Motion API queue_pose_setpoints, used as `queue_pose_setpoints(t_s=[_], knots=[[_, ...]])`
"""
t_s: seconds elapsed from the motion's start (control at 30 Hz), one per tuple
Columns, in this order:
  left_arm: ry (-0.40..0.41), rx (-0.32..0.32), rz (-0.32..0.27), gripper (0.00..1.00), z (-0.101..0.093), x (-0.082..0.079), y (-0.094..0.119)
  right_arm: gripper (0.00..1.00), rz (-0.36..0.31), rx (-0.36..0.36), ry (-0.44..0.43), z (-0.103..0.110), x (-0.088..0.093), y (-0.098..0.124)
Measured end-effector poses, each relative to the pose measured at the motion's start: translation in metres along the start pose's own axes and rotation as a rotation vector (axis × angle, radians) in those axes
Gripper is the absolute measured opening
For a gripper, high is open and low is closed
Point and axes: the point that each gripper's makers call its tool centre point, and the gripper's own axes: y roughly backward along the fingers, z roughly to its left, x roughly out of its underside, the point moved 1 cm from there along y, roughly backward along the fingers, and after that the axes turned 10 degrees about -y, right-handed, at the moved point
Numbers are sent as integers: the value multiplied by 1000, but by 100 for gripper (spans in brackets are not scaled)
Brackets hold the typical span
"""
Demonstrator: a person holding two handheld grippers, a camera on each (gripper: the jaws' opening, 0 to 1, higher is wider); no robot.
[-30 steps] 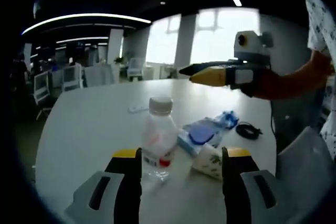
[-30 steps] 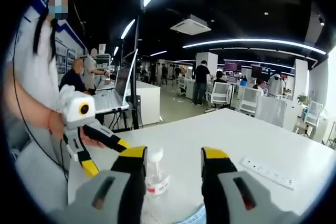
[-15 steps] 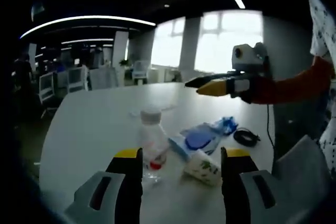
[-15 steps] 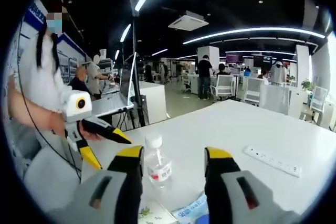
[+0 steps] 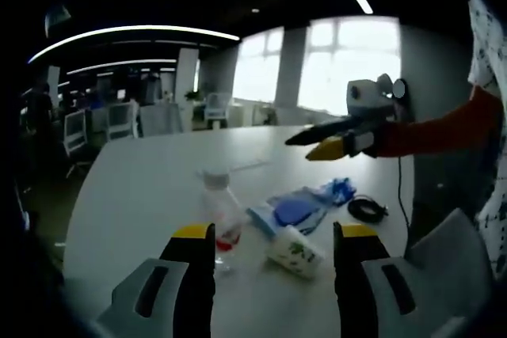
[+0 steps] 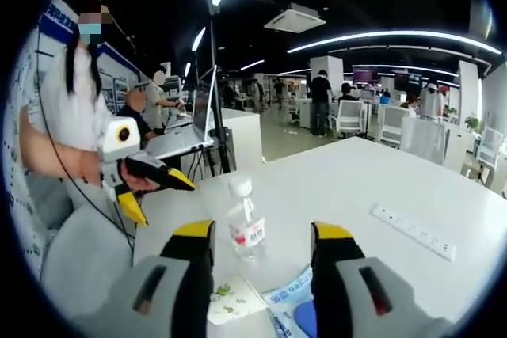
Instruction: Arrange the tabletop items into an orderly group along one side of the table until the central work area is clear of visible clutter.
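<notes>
**Both grippers up off the table, nothing held**

Left gripper (image 5: 273,247) in my hand hangs above the near edge of the white table (image 5: 150,187), its jaws spread wide with nothing between them. Beyond those jaws stands the clear water bottle (image 5: 217,207) with a white cap and red label, upright. Just right of it lies a white packet (image 5: 291,249) with green print, on its side, and past that a blue pouch (image 5: 301,205), touching or nearly so. Farther right, a black coiled cable (image 5: 366,210) sits near the table's edge. My right gripper (image 6: 261,251) is also parted and holds nothing, raised over the same cluster. A white power strip (image 6: 413,229) lies well apart, on the far right of the right gripper view.
</notes>
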Motion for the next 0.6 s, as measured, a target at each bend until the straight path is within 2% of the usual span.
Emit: queue_pose_setpoints(t_s=[0.17,0.6], knots=[[-1,-7,1,57,-4,-3,4,46,13,-12,12,1,2,10],[5,-33,18,56,-12,-3,15,46,104,-64,15,-1,26,19]])
